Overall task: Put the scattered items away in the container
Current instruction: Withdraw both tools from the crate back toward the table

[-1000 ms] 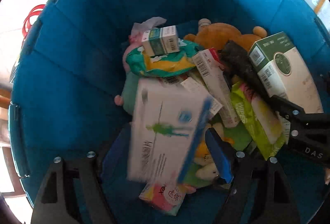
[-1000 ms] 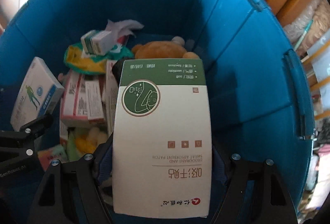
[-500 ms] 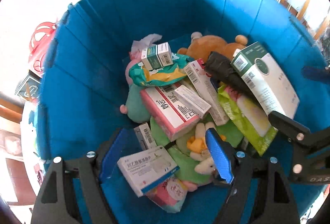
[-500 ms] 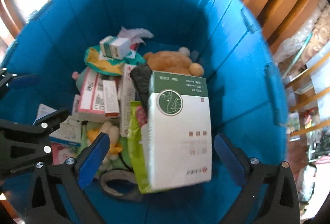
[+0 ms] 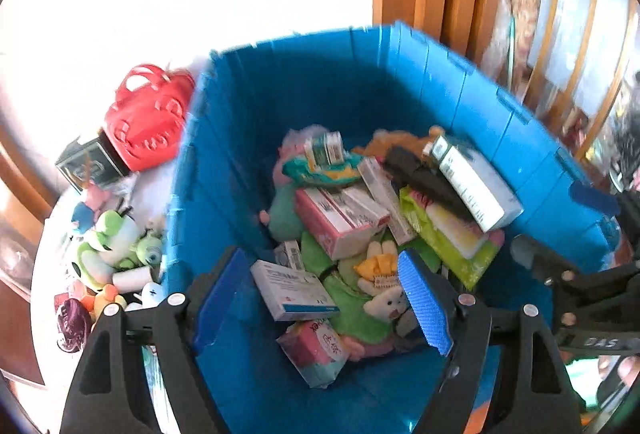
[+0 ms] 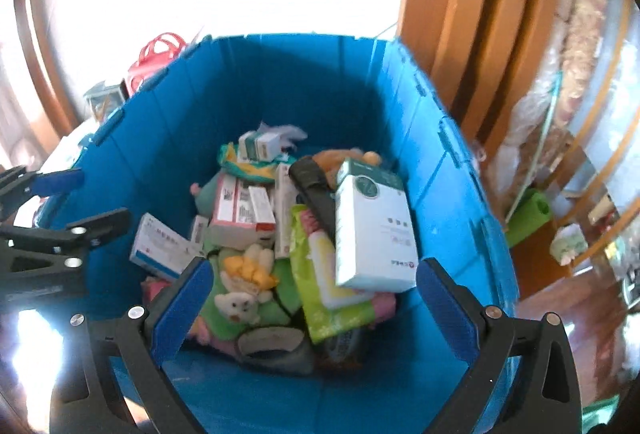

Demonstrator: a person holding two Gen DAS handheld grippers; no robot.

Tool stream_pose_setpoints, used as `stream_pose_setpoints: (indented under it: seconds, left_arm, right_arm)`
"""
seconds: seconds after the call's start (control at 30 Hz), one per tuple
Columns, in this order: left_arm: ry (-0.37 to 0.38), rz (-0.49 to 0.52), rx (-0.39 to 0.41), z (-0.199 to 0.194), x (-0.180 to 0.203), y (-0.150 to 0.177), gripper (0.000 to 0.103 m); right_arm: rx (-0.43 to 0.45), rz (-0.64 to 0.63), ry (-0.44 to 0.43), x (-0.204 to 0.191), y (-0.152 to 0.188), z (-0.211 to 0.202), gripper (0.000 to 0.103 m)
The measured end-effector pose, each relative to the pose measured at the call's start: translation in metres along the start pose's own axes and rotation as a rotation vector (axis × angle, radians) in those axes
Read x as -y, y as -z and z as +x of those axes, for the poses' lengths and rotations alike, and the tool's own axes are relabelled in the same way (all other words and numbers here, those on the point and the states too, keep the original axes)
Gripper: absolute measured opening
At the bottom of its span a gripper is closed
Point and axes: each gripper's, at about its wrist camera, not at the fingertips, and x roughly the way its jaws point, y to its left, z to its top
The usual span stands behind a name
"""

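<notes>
Left gripper (image 5: 324,298), black frame with blue pads, sits at the bottom of the left wrist view, fingers apart, nothing between them. Right gripper (image 6: 312,298), same build, at the bottom of the right wrist view, fingers wide apart and empty.

Both hang over the big blue ribbed plastic container (image 6: 328,82), which fills the middle of each view. Items lie piled inside it. Nearest: a small white-and-blue cardboard box (image 5: 294,290) at lower centre, a pink tissue pack (image 5: 314,352) below it, a white bear plush on green cloth (image 6: 236,304). Mid-pile: a pink-and-white carton (image 5: 340,222), a green wipes pack (image 6: 320,286), and a tall white box with a green top (image 6: 372,230) leaning across a black flat object (image 6: 316,194). Further back: a small green-and-white box (image 6: 260,146) on a green-yellow pouch, and a brown plush toy (image 5: 384,144) against the far wall.

Outside the container, left edge of the left wrist view: a green frog plush (image 5: 108,246) among small toys, then a red plastic basket (image 5: 148,114) further up. Orange wooden frame (image 6: 460,14) at upper right.
</notes>
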Motion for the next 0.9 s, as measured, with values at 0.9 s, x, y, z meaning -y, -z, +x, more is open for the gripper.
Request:
stream_pose_setpoints:
  seconds: [0.9]
  left_arm:
    - [-0.289,-0.401,0.277,-0.110,-0.411,0.197,0.099]
  right_arm:
    - [0.365,-0.119,-0.286,-0.354,0.005,-0.046,0.103]
